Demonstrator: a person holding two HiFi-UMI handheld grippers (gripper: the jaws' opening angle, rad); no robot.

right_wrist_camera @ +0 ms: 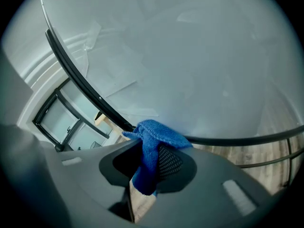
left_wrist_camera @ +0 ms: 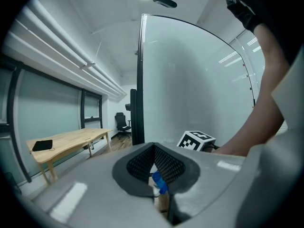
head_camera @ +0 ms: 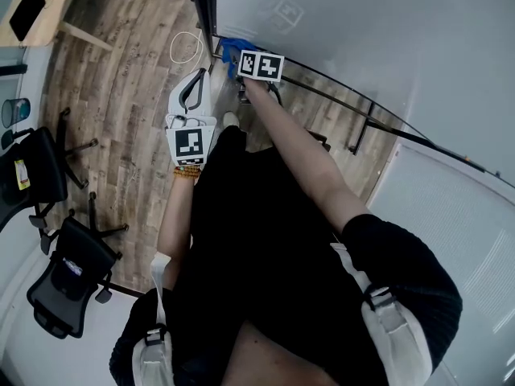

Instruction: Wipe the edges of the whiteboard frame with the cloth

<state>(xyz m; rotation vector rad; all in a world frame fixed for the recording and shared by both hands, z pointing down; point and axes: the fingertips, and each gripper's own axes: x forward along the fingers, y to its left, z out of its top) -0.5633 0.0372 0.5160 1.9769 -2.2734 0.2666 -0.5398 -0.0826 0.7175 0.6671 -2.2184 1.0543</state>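
The whiteboard (head_camera: 362, 22) stands ahead of me, edged by a thin black frame (head_camera: 338, 82). My right gripper (head_camera: 240, 61) is shut on a blue cloth (head_camera: 230, 51) and holds it against the frame's lower left corner. In the right gripper view the cloth (right_wrist_camera: 154, 136) bunches out of the jaws and touches the black frame (right_wrist_camera: 76, 75). My left gripper (head_camera: 195, 79) hangs lower and nearer to me, apart from the board, shut with nothing held. Its own view shows the shut gripper (left_wrist_camera: 153, 147), the frame's upright edge (left_wrist_camera: 140, 80) and the right gripper's marker cube (left_wrist_camera: 196, 140).
Black stand bars (head_camera: 364, 125) run under the board above a wooden floor. A white cable (head_camera: 187, 48) lies coiled on the floor near the corner. Two black office chairs (head_camera: 68, 276) stand at the left. A wooden table (head_camera: 48, 2) is at the far left.
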